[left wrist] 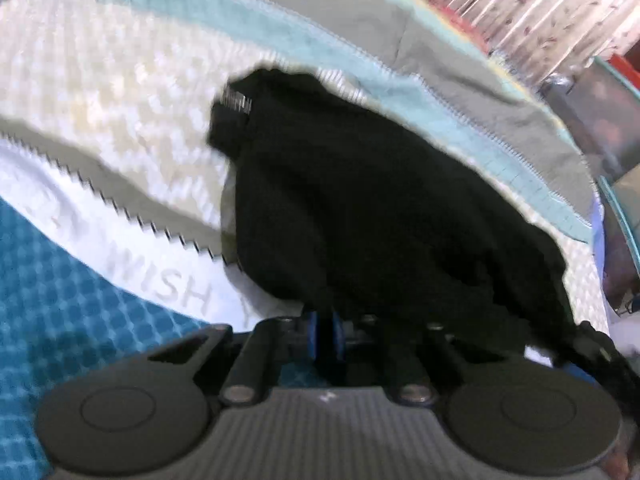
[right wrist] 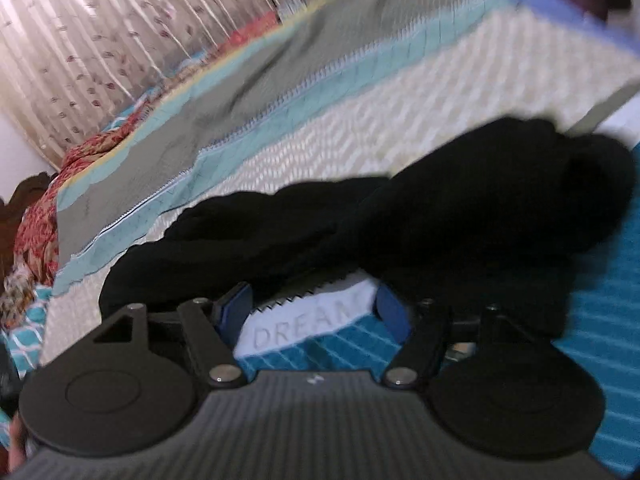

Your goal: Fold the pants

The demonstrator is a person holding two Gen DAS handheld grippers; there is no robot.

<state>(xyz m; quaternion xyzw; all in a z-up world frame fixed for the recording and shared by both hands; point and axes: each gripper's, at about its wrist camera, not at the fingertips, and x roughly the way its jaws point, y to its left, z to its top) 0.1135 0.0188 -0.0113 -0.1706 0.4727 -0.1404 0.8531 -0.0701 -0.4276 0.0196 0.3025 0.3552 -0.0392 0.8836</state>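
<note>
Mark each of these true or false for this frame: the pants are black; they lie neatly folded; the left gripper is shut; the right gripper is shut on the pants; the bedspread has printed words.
1. The pants are black. True.
2. They lie neatly folded. False: they sit in a crumpled heap on the bedspread.
3. The left gripper is shut. True: its blue pads meet at the pants' near edge; whether cloth is pinched cannot be told.
4. The right gripper is shut on the pants. False: its jaws stand apart, with only bedspread between them.
5. The bedspread has printed words. True: "WISH" and "DREAM" are readable.
</note>
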